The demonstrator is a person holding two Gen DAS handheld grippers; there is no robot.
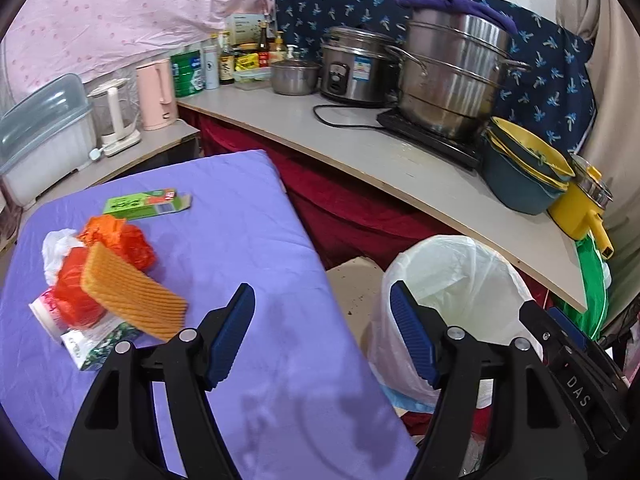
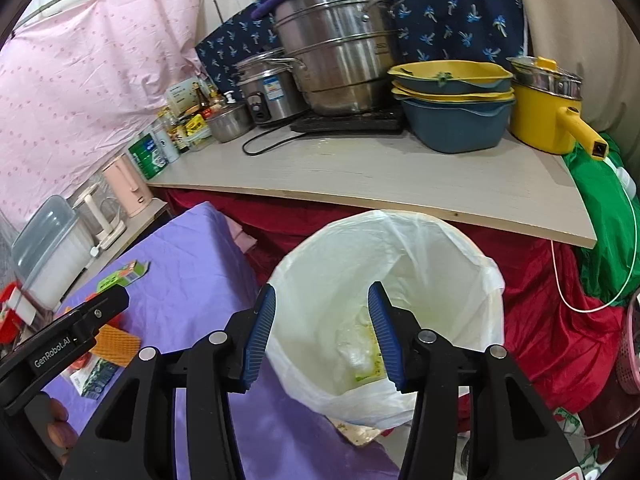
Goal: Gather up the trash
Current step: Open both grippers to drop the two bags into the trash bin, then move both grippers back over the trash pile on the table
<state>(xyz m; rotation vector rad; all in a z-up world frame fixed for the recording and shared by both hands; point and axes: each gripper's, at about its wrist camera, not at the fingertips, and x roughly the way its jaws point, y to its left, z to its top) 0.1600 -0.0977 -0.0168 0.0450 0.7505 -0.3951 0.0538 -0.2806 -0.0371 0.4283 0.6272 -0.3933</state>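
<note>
Left tongs (image 1: 322, 332): apart, empty, hanging over the near right edge of the purple-covered surface (image 1: 248, 248). Right tongs (image 2: 322, 336): apart, empty, poised directly above the mouth of the white-lined bin (image 2: 400, 240), which stands just beside the surface. Some pale scraps already lie at the bin's bottom.

Trash pile sits to the left tongs' left: orange ribbed wrapper (image 1: 132, 300) on top of red-orange plastic bags (image 1: 116, 240), a white bag and a printed packet (image 1: 96, 344) underneath; green carton (image 1: 146, 204) lies apart, farther back.

Risks, as judged: the pile is layered and slippery, so a pinch on the wrapper may drag or scatter the bags. The thin liner could snag on the right tongs and slip off the rim.

Beyond: counter (image 2: 380, 176) crowded with steel steamer pot (image 2: 340, 40), rice cooker, stacked bowls (image 2: 452, 92), yellow pan, bottles. Pink curtain behind; red cloth below the counter.
</note>
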